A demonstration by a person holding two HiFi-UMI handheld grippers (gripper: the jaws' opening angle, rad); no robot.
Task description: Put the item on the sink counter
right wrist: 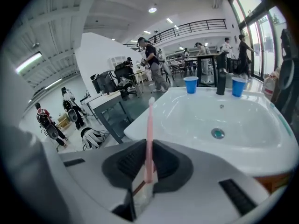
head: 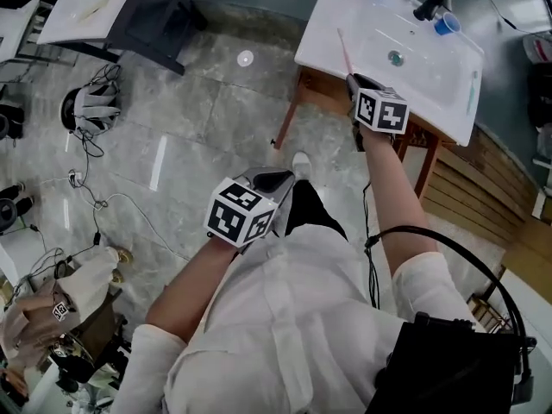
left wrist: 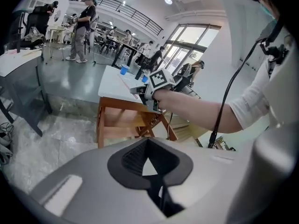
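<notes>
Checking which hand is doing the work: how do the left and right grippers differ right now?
The right gripper is shut on a pink toothbrush; the left gripper is shut with nothing between its fingers. The right gripper is held out at the edge of the white sink; the left gripper is held low over the floor, away from the sink. Both carry a marker cube.
</notes>
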